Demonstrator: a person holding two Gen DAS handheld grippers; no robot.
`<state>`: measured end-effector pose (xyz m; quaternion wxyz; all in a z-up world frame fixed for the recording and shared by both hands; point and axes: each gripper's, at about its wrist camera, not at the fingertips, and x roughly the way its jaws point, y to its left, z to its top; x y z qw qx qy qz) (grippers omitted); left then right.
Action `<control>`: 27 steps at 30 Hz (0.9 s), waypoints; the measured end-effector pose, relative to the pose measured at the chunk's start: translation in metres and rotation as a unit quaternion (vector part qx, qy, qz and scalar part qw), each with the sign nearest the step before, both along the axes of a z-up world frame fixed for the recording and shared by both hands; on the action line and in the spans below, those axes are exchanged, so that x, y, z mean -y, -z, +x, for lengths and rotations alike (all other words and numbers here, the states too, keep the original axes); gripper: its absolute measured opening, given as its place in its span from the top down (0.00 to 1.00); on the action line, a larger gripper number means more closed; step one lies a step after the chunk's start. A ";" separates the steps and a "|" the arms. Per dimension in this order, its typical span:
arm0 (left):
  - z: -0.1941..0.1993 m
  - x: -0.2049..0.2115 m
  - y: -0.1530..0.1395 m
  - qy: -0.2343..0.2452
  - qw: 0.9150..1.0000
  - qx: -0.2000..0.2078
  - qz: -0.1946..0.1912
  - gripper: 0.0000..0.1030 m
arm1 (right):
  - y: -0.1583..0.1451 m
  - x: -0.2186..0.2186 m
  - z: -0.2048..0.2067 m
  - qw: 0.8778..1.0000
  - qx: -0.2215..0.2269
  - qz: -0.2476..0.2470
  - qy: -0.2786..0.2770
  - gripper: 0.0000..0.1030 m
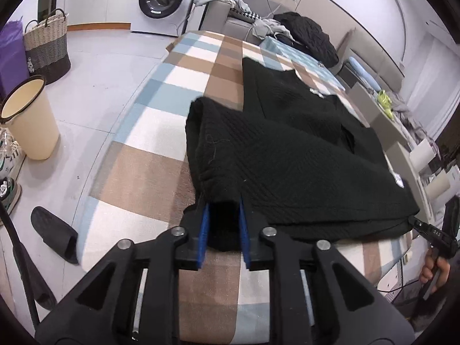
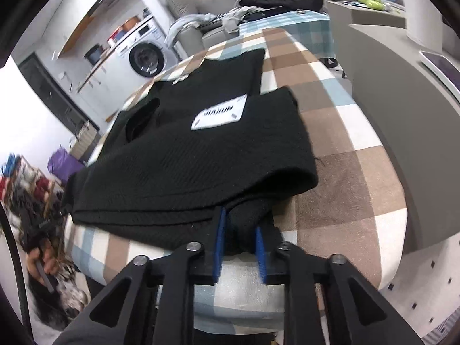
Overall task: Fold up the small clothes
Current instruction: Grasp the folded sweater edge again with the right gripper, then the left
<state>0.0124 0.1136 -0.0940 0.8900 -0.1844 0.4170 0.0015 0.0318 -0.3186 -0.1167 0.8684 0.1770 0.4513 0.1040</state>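
Garment [image 1: 287,158], black and knitted, spread on checked bench [image 1: 161,178], both sides folded in over middle, white label [image 2: 220,113] facing up. Left gripper [image 1: 223,224] at near left corner, blue pads narrowly apart with bunched hem pinched between. Right gripper [image 2: 238,240] at near right corner, pads slightly wider, clamping fold of same cloth. Beyond bench: washing machine [image 1: 164,0], woven basket [image 1: 46,46], cream bin [image 1: 28,118].

Black gripper [image 1: 223,201] frames, blue pads [image 1: 204,224] (silver pivot screws).
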 end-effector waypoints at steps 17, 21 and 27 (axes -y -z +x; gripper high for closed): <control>-0.031 0.005 -0.010 0.021 0.999 0.007 -0.044 0.72 | -0.023 0.024 0.021 0.987 0.071 0.141 0.009 0.50; -0.024 0.005 0.001 0.016 0.998 -0.008 -0.060 0.68 | -0.016 0.010 0.026 0.989 0.055 0.139 -0.005 0.50; -0.018 -0.007 0.013 -0.008 0.997 -0.023 -0.079 0.68 | 0.004 0.002 0.026 0.989 0.024 0.145 -0.003 0.50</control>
